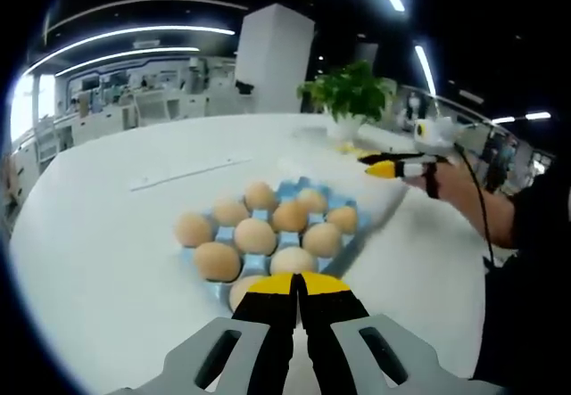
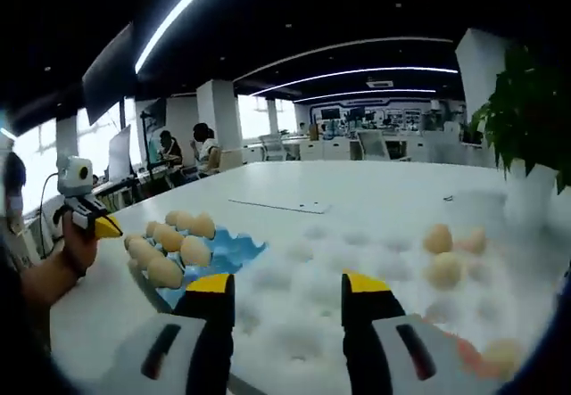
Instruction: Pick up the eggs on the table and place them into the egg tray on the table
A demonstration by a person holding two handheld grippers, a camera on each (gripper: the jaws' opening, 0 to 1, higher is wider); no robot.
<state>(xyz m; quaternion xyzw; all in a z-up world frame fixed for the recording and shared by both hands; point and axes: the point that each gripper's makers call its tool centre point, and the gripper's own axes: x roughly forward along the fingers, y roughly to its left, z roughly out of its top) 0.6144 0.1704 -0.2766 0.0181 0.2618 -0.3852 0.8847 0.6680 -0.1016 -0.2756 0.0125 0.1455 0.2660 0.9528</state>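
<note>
My left fingers point(image 1: 299, 281) were closed together on nothing, hovering just over the near edge of the blue tray point(image 1: 294, 187), which stood on the white surface point(image 1: 107, 234) and already carried many eggs. My right fingers point(image 2: 287, 290) were spread wide and empty. The loose eggs point(image 2: 437, 238) lay ahead and to the right of them, in a small group near the plant pot point(image 2: 526, 201), well apart from the tray point(image 2: 227, 248), which was on the left in the right gripper view. I judged that my right hand was the nearer one to these eggs, so it should go forward and rightward. I could not tell the long axis of each egg because they were blurred.
</note>
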